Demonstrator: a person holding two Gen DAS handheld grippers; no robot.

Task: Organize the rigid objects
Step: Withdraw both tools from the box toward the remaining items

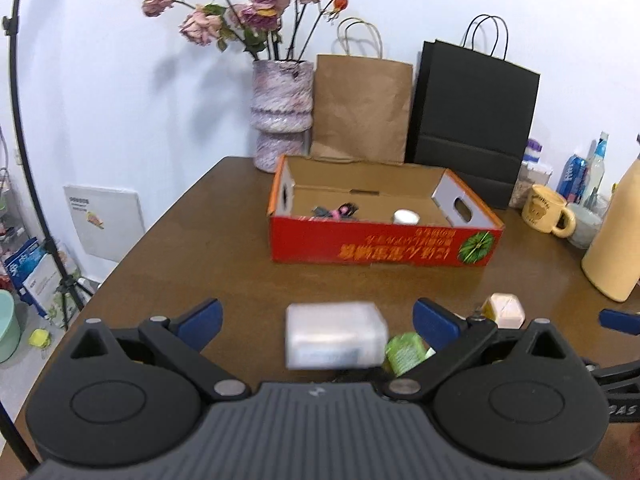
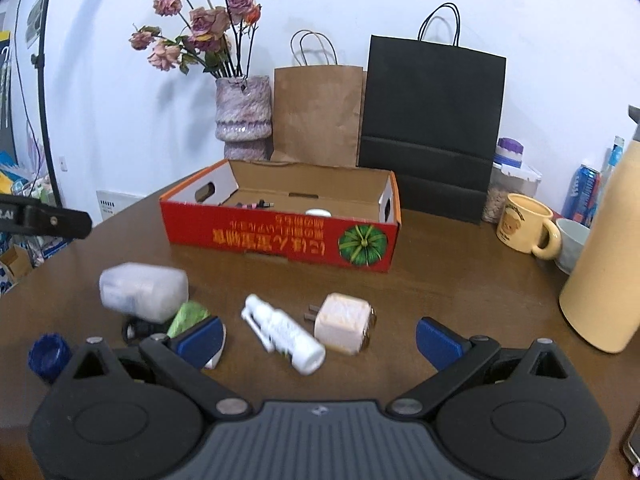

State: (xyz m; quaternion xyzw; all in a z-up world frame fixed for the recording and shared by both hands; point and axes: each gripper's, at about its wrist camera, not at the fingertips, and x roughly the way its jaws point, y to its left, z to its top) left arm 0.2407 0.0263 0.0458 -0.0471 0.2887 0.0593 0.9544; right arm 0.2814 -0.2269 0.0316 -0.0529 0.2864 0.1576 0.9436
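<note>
An open red cardboard box (image 1: pixel 380 246) (image 2: pixel 280 236) stands mid-table with a white round item (image 1: pixel 406 216) and a small pink-black item (image 1: pixel 340 211) inside. My left gripper (image 1: pixel 318 320) is open, and a translucent white plastic box (image 1: pixel 334 336) (image 2: pixel 142 290) lies between its fingers. A green packet (image 1: pixel 404 352) (image 2: pixel 188 316) lies beside that box. My right gripper (image 2: pixel 320 336) is open around a white tube (image 2: pixel 282 330) and a white plug adapter (image 2: pixel 344 322) (image 1: pixel 504 310). A blue cap (image 2: pixel 48 354) lies at the left.
A vase of dried roses (image 1: pixel 282 116), a brown paper bag (image 1: pixel 360 108) and a black paper bag (image 1: pixel 472 116) stand behind the red box. A yellow mug (image 2: pixel 524 226), a bowl (image 2: pixel 572 244), a tall cream flask (image 2: pixel 604 264) and cans stand at the right.
</note>
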